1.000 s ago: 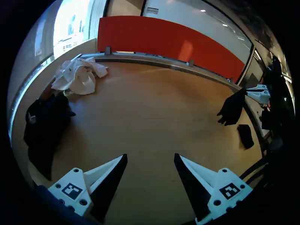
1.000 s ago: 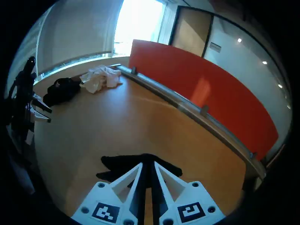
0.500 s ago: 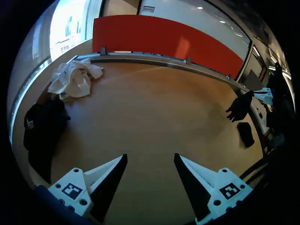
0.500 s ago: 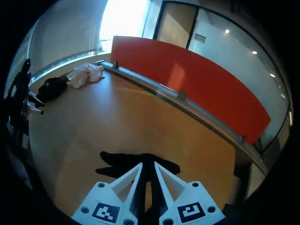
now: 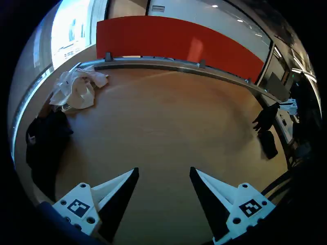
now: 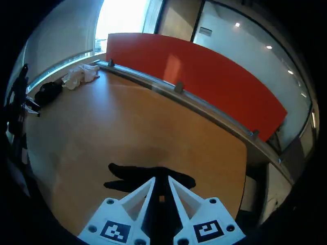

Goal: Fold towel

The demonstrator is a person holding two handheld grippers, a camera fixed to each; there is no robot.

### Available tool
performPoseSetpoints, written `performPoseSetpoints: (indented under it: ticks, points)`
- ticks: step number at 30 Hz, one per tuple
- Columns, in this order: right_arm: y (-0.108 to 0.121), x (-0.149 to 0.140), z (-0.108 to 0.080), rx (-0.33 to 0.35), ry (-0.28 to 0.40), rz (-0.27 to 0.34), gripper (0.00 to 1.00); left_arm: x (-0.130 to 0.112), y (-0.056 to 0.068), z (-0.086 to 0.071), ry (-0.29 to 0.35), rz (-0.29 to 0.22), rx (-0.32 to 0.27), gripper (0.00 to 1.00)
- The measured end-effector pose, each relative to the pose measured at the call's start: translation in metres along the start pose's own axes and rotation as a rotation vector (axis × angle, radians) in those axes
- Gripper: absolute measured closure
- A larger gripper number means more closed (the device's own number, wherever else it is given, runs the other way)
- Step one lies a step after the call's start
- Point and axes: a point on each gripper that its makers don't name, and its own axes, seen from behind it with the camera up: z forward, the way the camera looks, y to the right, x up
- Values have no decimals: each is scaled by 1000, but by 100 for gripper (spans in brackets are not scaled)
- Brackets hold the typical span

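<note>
1. A dark bundle (image 5: 45,141) lies at the table's (image 5: 163,114) left edge. I cannot tell whether it is a bag or loose cloth, and nothing shows inside it.
2. Just beyond it, near the far left corner, sits a white heap (image 5: 75,87) of crumpled cloth.
3. The towel (image 6: 131,175) is black and is pinched in the right gripper (image 6: 160,179), whose fingers stand almost together with the cloth clamped between them.
4. In the right gripper view the towel spreads crosswise to the fingers. Its long axis runs left to right, with ragged ends sticking out on both sides of the tips, above the wooden top.
5. In the left gripper view the same towel (image 5: 266,117) hangs at the table's far right edge from the right gripper (image 5: 288,107). There its long axis is roughly upright, tilted a little.
6. Just below it a flat dark thing (image 5: 267,143) lies on the table near that edge.
7. The left gripper (image 5: 163,169) has its fingers spread wide with nothing between them, over bare wood, well apart from the towel.
8. A red panel (image 5: 175,41) stands along the table's far side.
</note>
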Motion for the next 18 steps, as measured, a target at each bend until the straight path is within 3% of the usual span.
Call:
performPoseSetpoints:
  ticks: [18]
  points:
    - [25, -81, -33, -61, -104, 58, 93, 1, 19, -1, -2, 26, -15, 8]
